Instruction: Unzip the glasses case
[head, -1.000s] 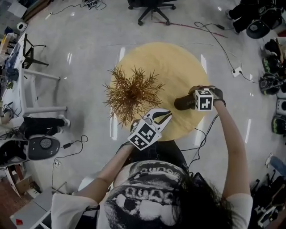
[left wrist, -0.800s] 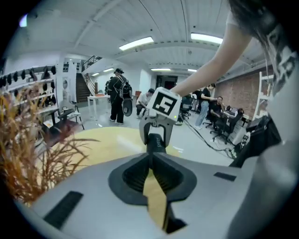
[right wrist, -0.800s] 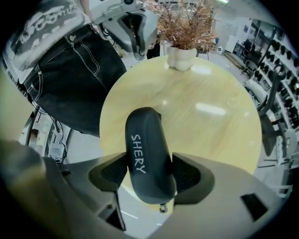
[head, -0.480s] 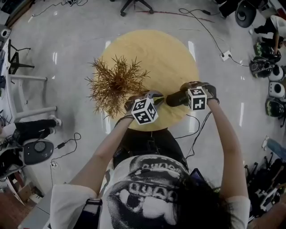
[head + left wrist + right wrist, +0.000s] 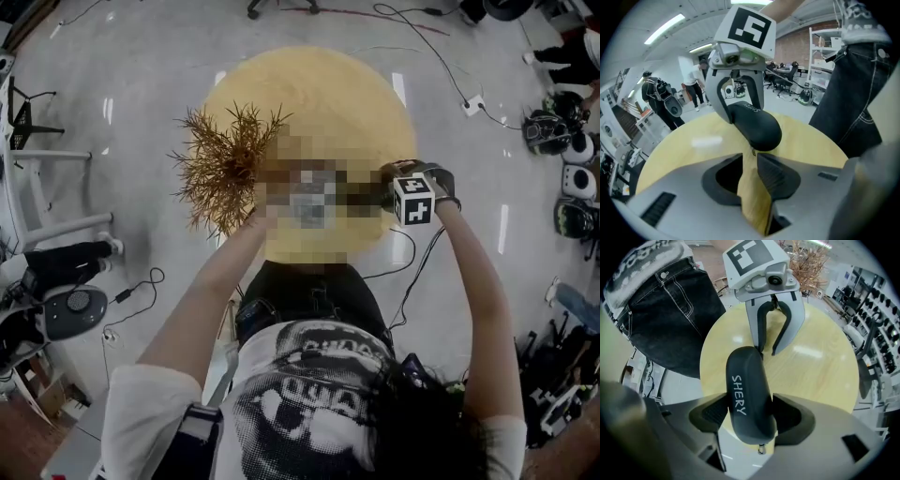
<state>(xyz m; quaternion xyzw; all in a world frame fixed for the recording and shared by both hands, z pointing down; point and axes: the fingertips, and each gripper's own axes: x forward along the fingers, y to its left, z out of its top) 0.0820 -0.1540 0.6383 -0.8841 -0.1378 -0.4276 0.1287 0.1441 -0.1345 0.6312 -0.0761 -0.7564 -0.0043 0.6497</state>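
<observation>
R gripper (image 5: 752,414) was shut on the glasses case (image 5: 749,394), both jaw pads pressed to its sides near the end facing that camera, lower centre of the right gripper view. Case was black, rounded, hard-looking, w/ white lettering "SHERY" along the top. Small metal tab (image 5: 761,449) hung under that near end. Case sat over the round wooden worktop (image 5: 820,376); resting on it or lifted, couldn't tell.

L gripper (image 5: 750,161) was opposite, at the case's other end. Its jaws stood apart by a narrow gap, bare worktop showing thru it, nothing clamped betw. them. A little dangling tab (image 5: 752,153) hung below the case end just ahead of the jaw tips; touching them or not, unclear. In the right gripper view the L gripper's tips were at the far end of the case, upper centre of frame.

Head view: a mosaic patch covered the centre of the worktop, so L gripper and most of the case weren't visible there. R gripper's marker cube (image 5: 412,199) showed right of centre, by the worktop's right edge. Dried brown plant (image 5: 220,164) was at the worktop's left edge, well apart from R gripper. Person's dark jeans (image 5: 670,305) were close to the worktop's near edge. Cables (image 5: 419,267) lay on the grey floor (image 5: 112,234), lower right of the worktop.
</observation>
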